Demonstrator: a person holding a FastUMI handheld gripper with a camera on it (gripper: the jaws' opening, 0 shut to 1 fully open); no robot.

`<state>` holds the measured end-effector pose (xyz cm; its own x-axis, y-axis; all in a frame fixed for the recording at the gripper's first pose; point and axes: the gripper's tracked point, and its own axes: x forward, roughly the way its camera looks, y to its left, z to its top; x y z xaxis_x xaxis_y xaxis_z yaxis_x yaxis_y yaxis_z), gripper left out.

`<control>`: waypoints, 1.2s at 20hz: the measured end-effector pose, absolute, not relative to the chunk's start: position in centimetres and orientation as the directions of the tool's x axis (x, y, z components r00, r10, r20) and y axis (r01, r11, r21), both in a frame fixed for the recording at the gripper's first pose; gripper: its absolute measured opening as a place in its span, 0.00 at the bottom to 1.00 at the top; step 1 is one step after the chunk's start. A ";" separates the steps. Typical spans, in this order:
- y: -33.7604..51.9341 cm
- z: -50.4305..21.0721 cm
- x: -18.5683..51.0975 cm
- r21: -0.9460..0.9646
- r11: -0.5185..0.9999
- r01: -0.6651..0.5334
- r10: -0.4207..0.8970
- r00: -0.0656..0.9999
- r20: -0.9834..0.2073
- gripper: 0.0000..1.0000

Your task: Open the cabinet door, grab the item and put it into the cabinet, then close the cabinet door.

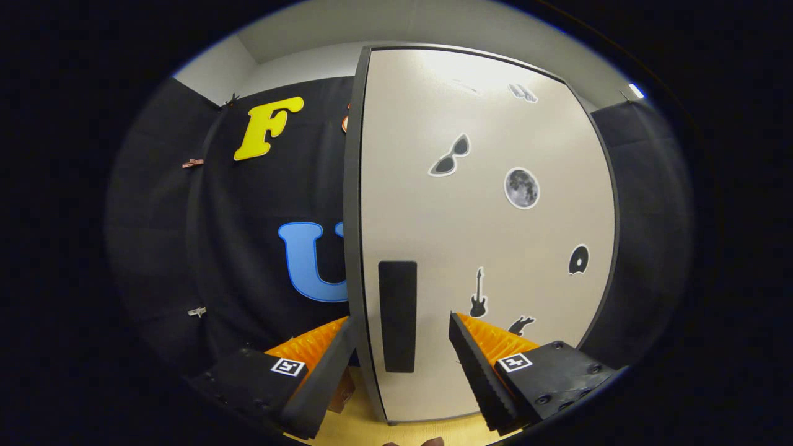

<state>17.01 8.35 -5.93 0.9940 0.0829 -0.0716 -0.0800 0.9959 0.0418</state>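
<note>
Black-draped booth, pale wooden tabletop [365, 427]: tall cream cabinet door with dark edging [489, 235], stickered, apparently shut or barely ajar. Gripper [403, 347] spread wide, empty, straddling door's free edge and black rectangular handle strip [397, 316]. Item unseen; opening, loading, closing seemingly all ahead.

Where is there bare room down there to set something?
A bare strip of the yellowish table lies in front of the cabinet door, between the open gripper fingers. It's crowded left of the door's edge, where a small brown object sits behind one finger.
</note>
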 end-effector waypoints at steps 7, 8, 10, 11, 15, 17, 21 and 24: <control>7.9 -6.8 20.0 0.071 0.997 -0.031 0.037 0.996 -0.084 0.56; 7.9 -7.2 20.1 0.081 0.996 -0.035 0.043 0.994 -0.100 0.56; 8.5 -6.5 19.5 0.071 0.996 -0.049 0.054 0.996 -0.065 0.47; 8.5 -6.4 20.0 0.042 0.998 -0.048 0.050 0.998 -0.045 0.37; 8.5 -6.9 19.7 0.036 0.996 -0.078 0.082 0.991 -0.107 0.21; 8.5 -6.8 18.8 0.037 0.993 -0.111 0.115 0.986 -0.120 0.21; 7.5 -6.4 16.0 0.068 0.984 -0.166 0.173 0.980 -0.103 0.21; 6.6 -5.9 14.5 0.092 0.976 -0.197 0.206 0.974 -0.096 0.21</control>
